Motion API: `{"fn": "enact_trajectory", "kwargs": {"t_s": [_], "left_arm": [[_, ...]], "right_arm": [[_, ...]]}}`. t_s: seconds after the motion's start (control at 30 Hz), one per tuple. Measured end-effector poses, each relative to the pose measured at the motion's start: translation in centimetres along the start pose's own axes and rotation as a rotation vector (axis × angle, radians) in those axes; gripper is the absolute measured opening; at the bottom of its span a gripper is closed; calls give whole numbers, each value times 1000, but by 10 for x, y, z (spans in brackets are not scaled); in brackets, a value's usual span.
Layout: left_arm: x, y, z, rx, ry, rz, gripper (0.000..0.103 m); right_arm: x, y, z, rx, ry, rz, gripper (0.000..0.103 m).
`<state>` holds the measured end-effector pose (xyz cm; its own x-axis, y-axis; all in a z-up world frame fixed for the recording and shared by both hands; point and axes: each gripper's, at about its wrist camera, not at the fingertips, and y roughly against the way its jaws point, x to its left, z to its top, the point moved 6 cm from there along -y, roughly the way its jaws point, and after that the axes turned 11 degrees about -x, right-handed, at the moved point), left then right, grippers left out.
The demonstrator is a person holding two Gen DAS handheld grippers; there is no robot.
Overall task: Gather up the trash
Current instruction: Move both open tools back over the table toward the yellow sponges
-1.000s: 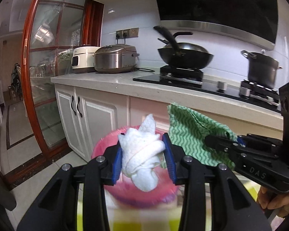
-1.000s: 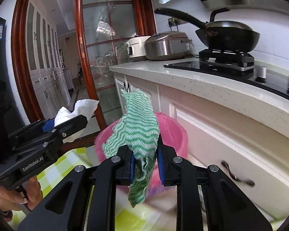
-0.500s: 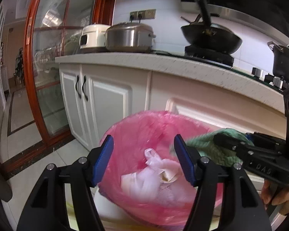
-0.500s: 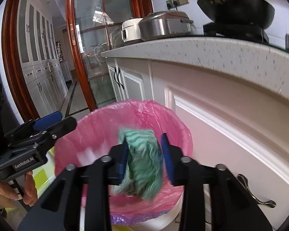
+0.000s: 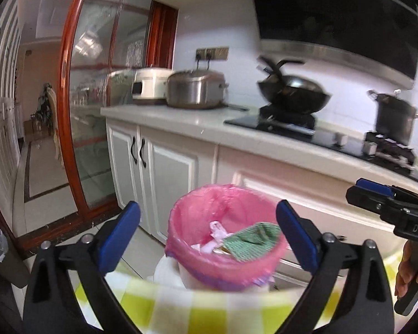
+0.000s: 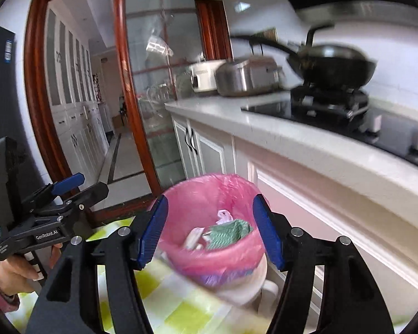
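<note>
A white bin lined with a pink bag (image 5: 206, 211) stands on the floor by the cabinets; it also shows in the right wrist view (image 6: 197, 194). Inside lie a green wavy cloth (image 5: 250, 238) and white crumpled tissue (image 5: 216, 231); the right wrist view shows the cloth (image 6: 227, 232) and tissue (image 6: 223, 215) too. My left gripper (image 5: 207, 239) is open and empty above and in front of the bin. My right gripper (image 6: 209, 229) is open and empty, also above the bin. Each gripper shows in the other's view, the right (image 5: 387, 203) and the left (image 6: 67, 194).
A yellow-green checked cloth (image 5: 209, 306) covers the table edge below the grippers. White cabinets (image 5: 158, 172) and a counter (image 5: 181, 119) with cookers (image 5: 195, 91), a wok (image 5: 292, 94) and a pot (image 5: 394, 119) stand behind the bin. A red-framed glass door (image 5: 69, 111) is at left.
Both grippers opened and dropped the tissue and the green cloth into the pink bin. They have since pulled back and up from the bin, jaws wider.
</note>
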<state>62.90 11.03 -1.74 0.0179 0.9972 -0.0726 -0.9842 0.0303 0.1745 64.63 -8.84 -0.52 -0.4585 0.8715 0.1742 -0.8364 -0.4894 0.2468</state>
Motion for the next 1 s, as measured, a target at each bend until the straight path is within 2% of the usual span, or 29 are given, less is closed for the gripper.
{"fn": "enact_trajectory", "kwargs": {"t_s": [0.13, 0.2, 0.3, 0.47, 0.7, 0.83, 1.0], "left_arm": [[-23, 71, 14, -23, -20, -25, 98], [-39, 112, 14, -27, -38, -43, 98], [-56, 161, 7, -37, -40, -53, 98], [-73, 222, -18, -20, -40, -58, 98], [-76, 289, -61, 11, -12, -69, 98], [-80, 309, -85, 22, -29, -57, 98], [-82, 318, -114, 56, 12, -56, 98]], "right_arm": [[21, 80, 5, -38, 13, -24, 70], [29, 114, 3, -51, 11, -36, 79], [43, 168, -8, -48, 0, -52, 83], [58, 230, -36, -25, 5, -84, 85], [76, 289, -96, 13, -22, -98, 85], [83, 297, -130, 34, -48, -99, 85], [89, 293, -174, 92, -89, -111, 85]]}}
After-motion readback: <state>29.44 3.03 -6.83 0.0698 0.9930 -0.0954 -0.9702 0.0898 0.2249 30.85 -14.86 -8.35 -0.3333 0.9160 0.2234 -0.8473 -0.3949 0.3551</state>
